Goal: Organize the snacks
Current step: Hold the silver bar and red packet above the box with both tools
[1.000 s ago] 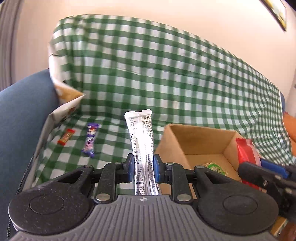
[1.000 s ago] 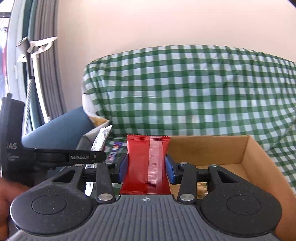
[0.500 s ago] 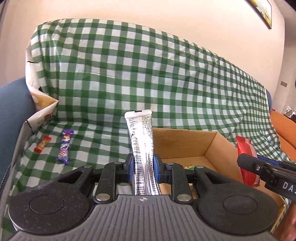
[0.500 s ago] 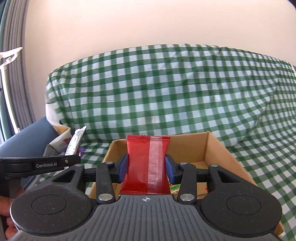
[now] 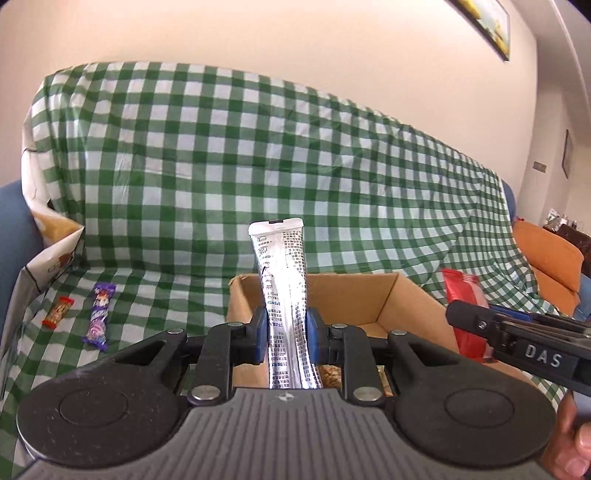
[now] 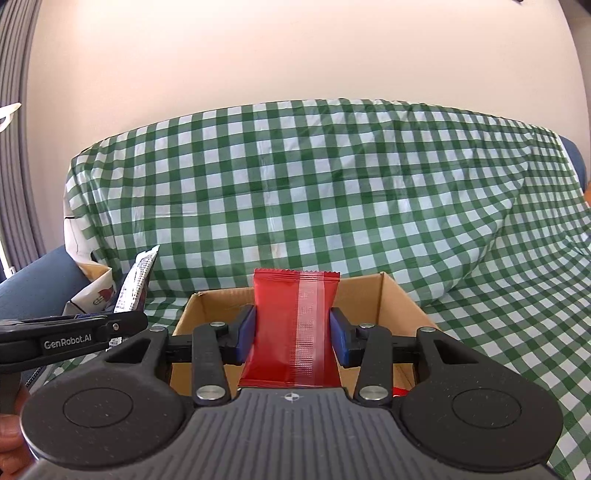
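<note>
I see a big sofa [image 5: 14,229] with a green and white checked cloth [image 5: 229,155] spread over it. It fills most of both views. The wall [image 6: 295,55] behind it is plain and pale, and a framed picture [image 5: 484,26] hangs in the upper right of the left view.

A brown cardboard box [image 5: 406,306] sits open on the cloth in the lower middle of both views. Some snacks lie at its bottom, but I cannot tell which ones.

My left claw [image 5: 284,328] is at the bottom middle of the left view. Its blue pads press on a long silver snack packet [image 5: 280,273] from both sides. The packet stands upright and its top sticks up above the box's back wall. In the right view the same packet shows at the left edge.

My right claw [image 6: 293,332] is at the bottom middle of the right view. It is closed on a red snack packet [image 6: 295,325], one blue pad on each side. The packet stands upright in front of the box. In the left view the right claw comes in from the right edge with the red packet.

An orange cushion [image 5: 546,258] lies at the right edge of the left view.

Two small snacks lie on the cloth at the lower left of the left view. One is a purple bar [image 5: 99,317]. The other, just left of it, is a small red candy [image 5: 58,312]. They do not touch.

A bit of a hand [image 5: 572,443] shows in the lower right corner.
</note>
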